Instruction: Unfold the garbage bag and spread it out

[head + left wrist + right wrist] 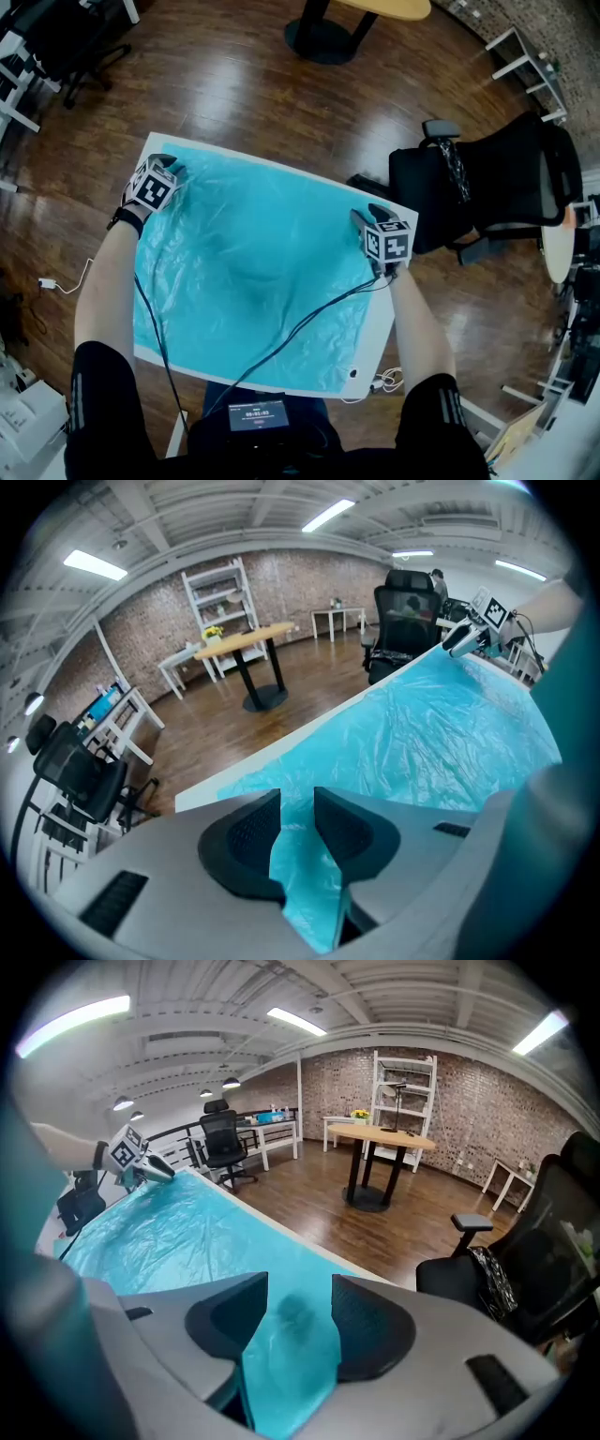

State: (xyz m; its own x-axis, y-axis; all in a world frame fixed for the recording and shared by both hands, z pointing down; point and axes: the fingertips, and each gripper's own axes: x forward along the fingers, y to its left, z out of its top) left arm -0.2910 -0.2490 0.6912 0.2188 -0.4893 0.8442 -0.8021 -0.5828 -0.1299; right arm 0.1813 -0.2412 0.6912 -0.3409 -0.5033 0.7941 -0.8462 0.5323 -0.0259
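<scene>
Holding bag (253, 272) by both far corners, w/ it lying nearly flat over the white bench (380, 328). L gripper (167, 169) pinches a fold of bag at the far-left corner. Mid-bag looks wrinkled and a bit puffed. R gripper (364, 220) pinches bag at the far-right corner, jaws set wider. We judge we're at the spread-out step, nearly done. Next move prob. calls for drawing the corners apart to tension the bag, then releasing.
</scene>
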